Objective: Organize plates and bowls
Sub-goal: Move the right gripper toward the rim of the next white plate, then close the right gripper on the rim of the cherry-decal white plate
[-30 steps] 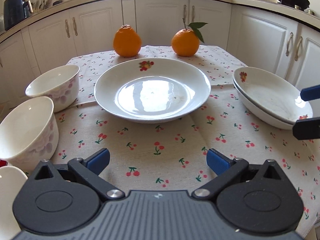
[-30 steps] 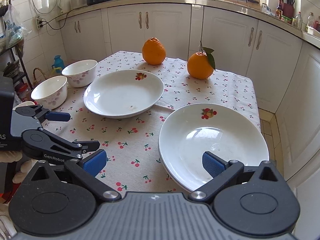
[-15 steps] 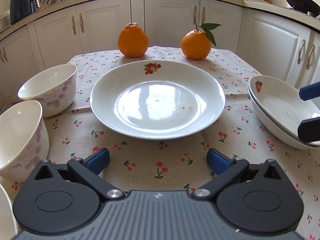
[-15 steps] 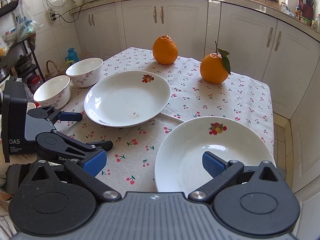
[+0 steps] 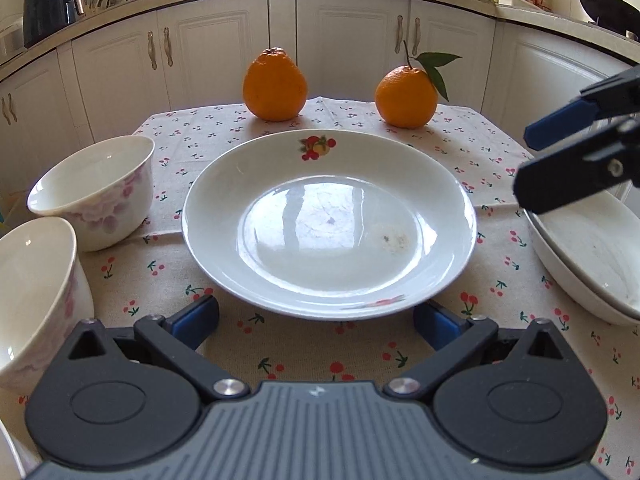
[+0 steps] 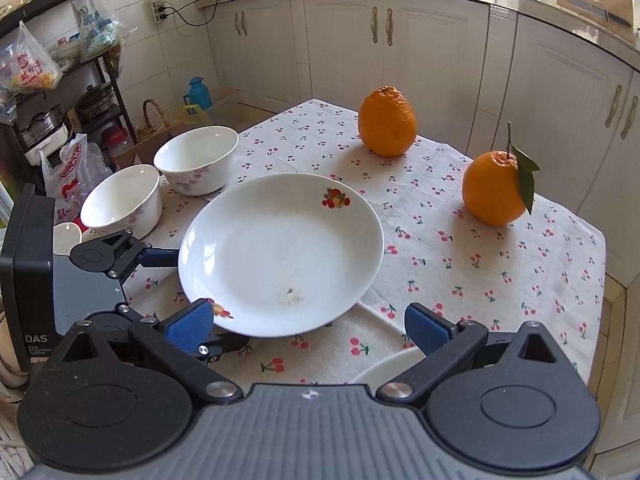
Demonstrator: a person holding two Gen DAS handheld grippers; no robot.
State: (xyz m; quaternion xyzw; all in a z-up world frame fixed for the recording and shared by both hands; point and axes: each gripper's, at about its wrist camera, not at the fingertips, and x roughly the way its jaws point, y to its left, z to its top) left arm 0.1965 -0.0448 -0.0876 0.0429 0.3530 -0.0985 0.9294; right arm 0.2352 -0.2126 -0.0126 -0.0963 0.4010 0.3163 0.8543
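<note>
A white plate with a fruit print (image 5: 328, 220) lies mid-table on the cherry cloth. My left gripper (image 5: 316, 320) is open, its fingers either side of the plate's near rim; it also shows in the right wrist view (image 6: 160, 276). Stacked white plates (image 5: 592, 252) sit at the right; a sliver of their rim (image 6: 384, 364) shows in the right wrist view. My right gripper (image 6: 308, 326) is open and empty, raised above that stack, also seen in the left wrist view (image 5: 560, 160). Two white bowls (image 5: 96, 192) (image 5: 32, 300) stand at the left.
Two oranges (image 5: 275, 85) (image 5: 406, 96) stand at the table's far side. White cabinets (image 5: 224, 56) ring the table. A shelf with pots and bags (image 6: 48, 92) is beyond the left edge. The table's right edge (image 6: 596, 300) drops to the floor.
My left gripper has moved forward until its fingers flank the middle plate's near rim. My right gripper has risen and drawn back from the stacked plates, still open.
</note>
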